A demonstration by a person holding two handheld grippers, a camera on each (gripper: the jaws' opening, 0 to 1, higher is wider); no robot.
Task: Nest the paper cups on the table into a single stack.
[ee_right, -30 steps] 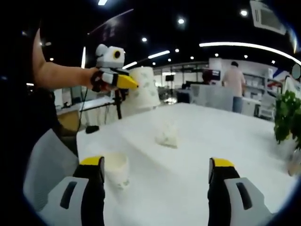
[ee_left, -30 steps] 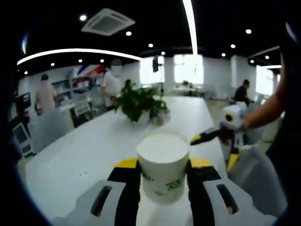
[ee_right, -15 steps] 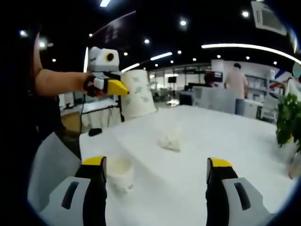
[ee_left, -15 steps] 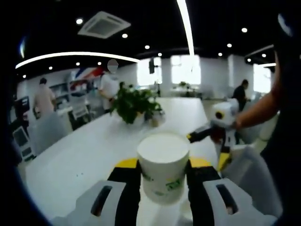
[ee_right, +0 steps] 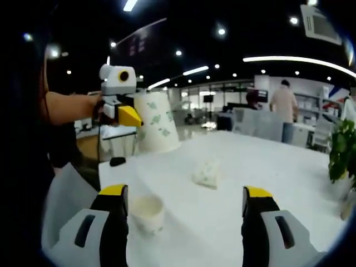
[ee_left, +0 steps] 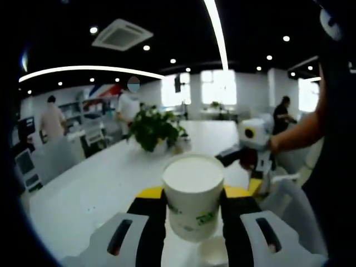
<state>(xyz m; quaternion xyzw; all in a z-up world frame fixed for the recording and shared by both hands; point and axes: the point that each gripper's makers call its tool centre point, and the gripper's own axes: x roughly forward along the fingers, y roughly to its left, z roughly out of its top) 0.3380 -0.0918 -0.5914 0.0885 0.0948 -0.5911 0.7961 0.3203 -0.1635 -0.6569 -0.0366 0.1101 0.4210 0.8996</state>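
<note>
Pinching a white paper cup [ee_left: 193,203] between their yellow-tipped jaws, the left tongs [ee_left: 193,200] hold it clear above the white worktop [ee_left: 83,194], its flat closed end turned away from the camera in the left gripper view. We see the same cup in the right gripper view, where it hangs in the air at upper left with its wide mouth downward and green markings on its side, one yellow jaw pressed against its wall.

The right tongs [ee_right: 186,214] are spread wide with nothing between them. We find a second paper cup [ee_right: 147,214] standing upright, mouth up, on the worktop just beside their left jaw in the right gripper view; whether the jaw touches it we cannot tell. In the left gripper view this cup shows as a pale rim just below the held cup.

A crumpled white object [ee_right: 207,173] lies on the worktop farther out, between the two jaws in the picture. A potted plant [ee_left: 151,129] stands well apart toward the far end.
</note>
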